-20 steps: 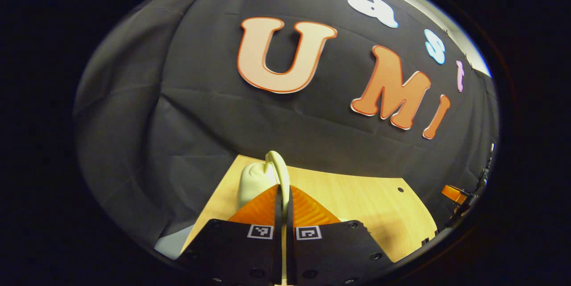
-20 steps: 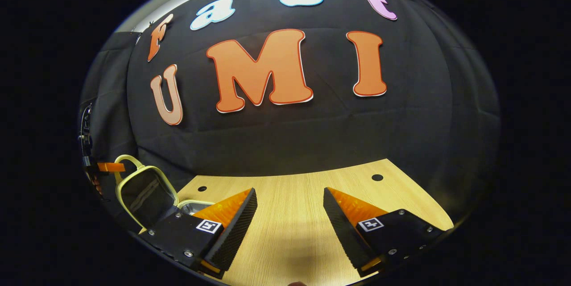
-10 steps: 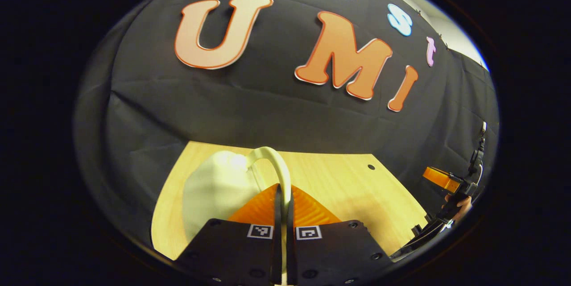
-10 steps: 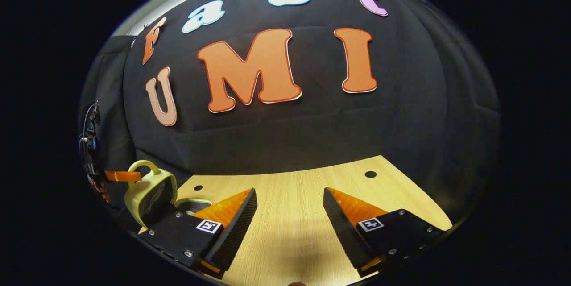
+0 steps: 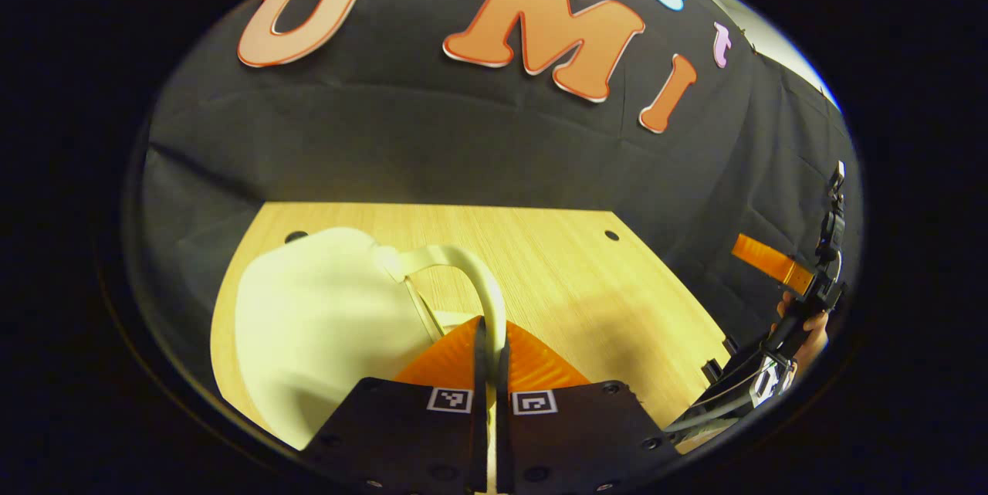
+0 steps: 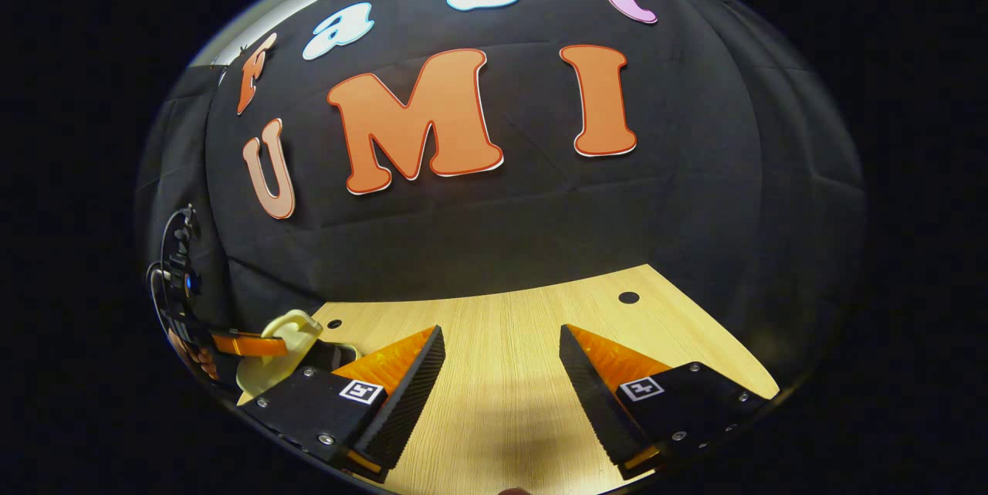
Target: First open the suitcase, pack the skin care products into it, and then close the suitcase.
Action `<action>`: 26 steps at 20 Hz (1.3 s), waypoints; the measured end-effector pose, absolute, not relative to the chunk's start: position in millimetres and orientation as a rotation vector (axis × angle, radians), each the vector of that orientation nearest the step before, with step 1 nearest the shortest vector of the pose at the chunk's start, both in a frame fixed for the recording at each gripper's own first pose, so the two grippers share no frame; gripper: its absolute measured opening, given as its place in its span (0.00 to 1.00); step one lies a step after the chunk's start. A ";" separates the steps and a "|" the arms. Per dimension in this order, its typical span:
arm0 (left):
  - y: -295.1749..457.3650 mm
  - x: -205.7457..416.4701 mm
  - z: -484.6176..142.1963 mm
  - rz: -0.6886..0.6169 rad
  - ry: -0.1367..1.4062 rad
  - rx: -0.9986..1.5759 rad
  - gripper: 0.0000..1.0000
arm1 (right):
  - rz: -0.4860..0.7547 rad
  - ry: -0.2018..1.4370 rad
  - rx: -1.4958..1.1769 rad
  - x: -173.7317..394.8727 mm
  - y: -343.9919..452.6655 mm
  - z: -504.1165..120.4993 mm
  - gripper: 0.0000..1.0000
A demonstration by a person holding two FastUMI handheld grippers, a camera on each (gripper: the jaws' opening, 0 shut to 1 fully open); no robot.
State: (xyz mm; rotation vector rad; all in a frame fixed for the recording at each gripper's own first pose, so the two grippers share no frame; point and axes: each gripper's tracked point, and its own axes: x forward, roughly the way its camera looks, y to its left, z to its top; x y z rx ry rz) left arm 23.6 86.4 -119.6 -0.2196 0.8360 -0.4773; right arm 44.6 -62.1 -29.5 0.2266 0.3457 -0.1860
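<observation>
Pinching the pale handle (image 5: 478,286) of the suitcase (image 5: 316,325) between its closed fingers, the left gripper (image 5: 492,333) holds the cream shell low over the near left part of the wooden table (image 5: 587,286). The right gripper (image 6: 502,356) hangs over bare tabletop with its jaws wide apart and nothing between them. Far to its left, the suitcase (image 6: 282,352) appears with the left gripper (image 6: 239,343) at its handle.
</observation>
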 end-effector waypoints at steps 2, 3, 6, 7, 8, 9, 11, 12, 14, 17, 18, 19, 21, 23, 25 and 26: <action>76.6 17.2 -134.0 -0.494 0.870 -0.205 0.05 | -0.192 0.344 0.230 44.4 -64.6 -28.6 0.96; 71.3 13.4 -140.6 -0.504 0.893 -0.203 0.05 | -0.192 0.344 0.232 44.1 -65.5 -28.9 0.96; 58.1 0.3 -170.5 -0.517 0.958 -0.163 0.05 | -0.194 0.351 0.247 41.8 -66.3 -32.4 0.96; 53.4 -3.6 -180.7 -0.516 0.969 -0.146 0.05 | -0.198 0.354 0.248 42.0 -66.6 -32.9 0.96; 50.7 -6.5 -188.2 -0.513 0.973 -0.122 0.05 | -0.193 0.351 0.249 41.6 -66.0 -33.2 0.95; 47.9 -6.9 -191.5 -0.498 0.965 -0.100 0.05 | -0.197 0.352 0.242 40.6 -66.1 -32.9 0.95; 47.9 -7.5 -195.2 -0.470 0.947 -0.049 0.05 | -0.199 0.345 0.233 40.4 -67.1 -31.5 0.96; 46.8 -9.3 -199.8 -0.457 0.947 -0.019 0.05 | -0.204 0.339 0.232 39.4 -68.5 -30.4 0.96; 46.4 -14.4 -208.3 -0.447 0.963 0.052 0.08 | -0.206 0.326 0.231 38.1 -68.7 -27.1 0.96; 40.3 -13.7 -211.3 -0.412 0.953 0.099 0.18 | -0.198 0.321 0.224 36.7 -66.7 -26.5 0.96; 38.1 -17.4 -211.5 -0.406 0.957 0.087 0.25 | -0.197 0.320 0.220 34.7 -66.6 -25.9 0.95; 31.6 -21.5 -207.1 -0.407 0.954 0.054 0.24 | -0.195 0.317 0.217 33.6 -66.9 -25.2 0.96; 23.9 -25.5 -185.2 -0.395 0.899 0.025 0.38 | -0.197 0.301 0.209 31.8 -67.9 -20.2 0.96; 18.7 -16.1 -162.5 -0.376 0.795 0.053 0.46 | -0.193 0.285 0.201 31.7 -66.9 -14.6 0.95; 13.6 -7.0 -131.2 -0.365 0.700 0.066 0.60 | -0.192 0.262 0.197 31.0 -67.6 -6.2 0.96; 9.4 -3.9 -116.2 -0.359 0.660 0.060 0.71 | -0.190 0.246 0.196 31.5 -66.6 -1.0 0.96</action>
